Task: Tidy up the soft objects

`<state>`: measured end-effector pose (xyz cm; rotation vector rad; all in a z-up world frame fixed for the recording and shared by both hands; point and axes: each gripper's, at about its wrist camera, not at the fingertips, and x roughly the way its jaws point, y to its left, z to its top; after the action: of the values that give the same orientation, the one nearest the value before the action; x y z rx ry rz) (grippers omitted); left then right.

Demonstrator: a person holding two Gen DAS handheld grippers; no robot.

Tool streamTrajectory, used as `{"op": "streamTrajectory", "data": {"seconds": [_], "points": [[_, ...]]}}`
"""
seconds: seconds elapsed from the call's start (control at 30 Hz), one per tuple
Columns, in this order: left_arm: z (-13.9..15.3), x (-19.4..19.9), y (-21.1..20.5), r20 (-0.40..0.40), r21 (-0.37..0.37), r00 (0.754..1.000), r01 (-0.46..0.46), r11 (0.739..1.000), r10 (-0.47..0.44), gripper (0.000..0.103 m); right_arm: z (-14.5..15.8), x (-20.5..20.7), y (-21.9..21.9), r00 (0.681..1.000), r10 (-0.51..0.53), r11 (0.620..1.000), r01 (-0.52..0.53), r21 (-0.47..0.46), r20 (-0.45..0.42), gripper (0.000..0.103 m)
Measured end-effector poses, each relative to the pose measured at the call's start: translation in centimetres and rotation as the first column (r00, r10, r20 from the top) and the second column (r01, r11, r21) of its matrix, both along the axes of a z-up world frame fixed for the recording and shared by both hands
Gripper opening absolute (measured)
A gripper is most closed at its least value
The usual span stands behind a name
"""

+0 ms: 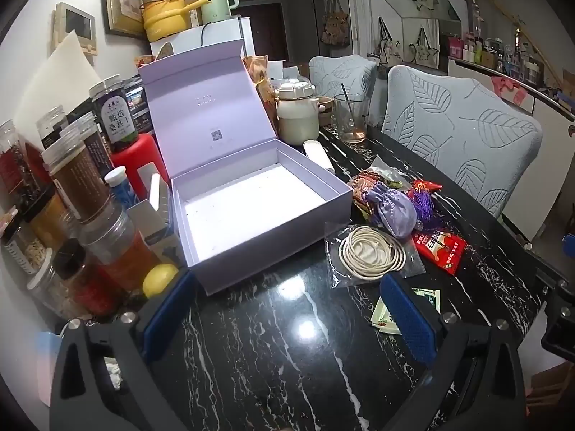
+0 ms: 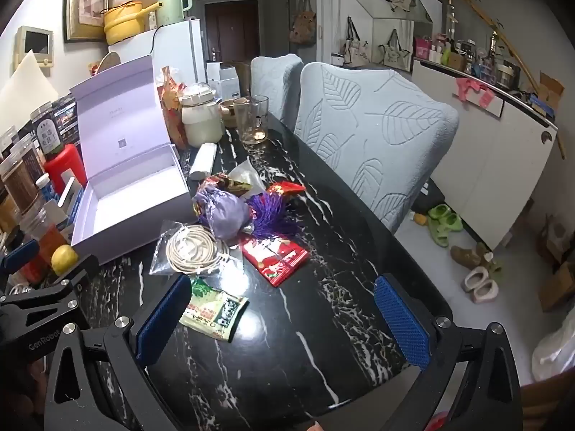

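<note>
The soft things, a purple pouch (image 2: 224,217), a purple tassel (image 2: 275,212), a bagged coil of cord (image 2: 192,248) and red (image 2: 278,256) and green (image 2: 214,310) packets, all lie loose on the black table (image 2: 323,341) just beside the open lilac box (image 1: 251,208). The box is empty, so the sorting looks not yet begun. Left tongs (image 1: 287,319) and right tongs (image 2: 284,318) both stand wide, holding nothing.

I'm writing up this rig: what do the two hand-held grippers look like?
Both match: the left hand-held gripper and the right hand-held gripper have black angular frames with silver bolts and two fingers faced with blue textured pads. The right wrist view shows white "GenRobot" lettering on the left one.
</note>
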<state>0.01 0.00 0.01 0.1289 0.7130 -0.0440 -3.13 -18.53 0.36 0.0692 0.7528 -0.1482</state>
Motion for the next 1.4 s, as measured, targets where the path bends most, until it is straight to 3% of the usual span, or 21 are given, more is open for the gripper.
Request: {"op": "streamTrajectory", "data": {"seconds": [0.37, 1.4], "points": [[-0.15, -0.13, -0.27, 0.001, -0.005, 0.999, 0.037, 0.999, -0.037, 0.103, 0.0, 0.19, 0.09, 1.0, 0.005, 1.0, -0.005, -0.005, 0.002, 0.103], [-0.47, 0.16, 0.52, -0.029, -0.045, 1.0, 0.003, 0.999, -0.004, 0.103, 0.17, -0.03, 0.24, 0.999, 0.027, 0.999, -0.026, -0.024, 0.019, 0.103]]}}
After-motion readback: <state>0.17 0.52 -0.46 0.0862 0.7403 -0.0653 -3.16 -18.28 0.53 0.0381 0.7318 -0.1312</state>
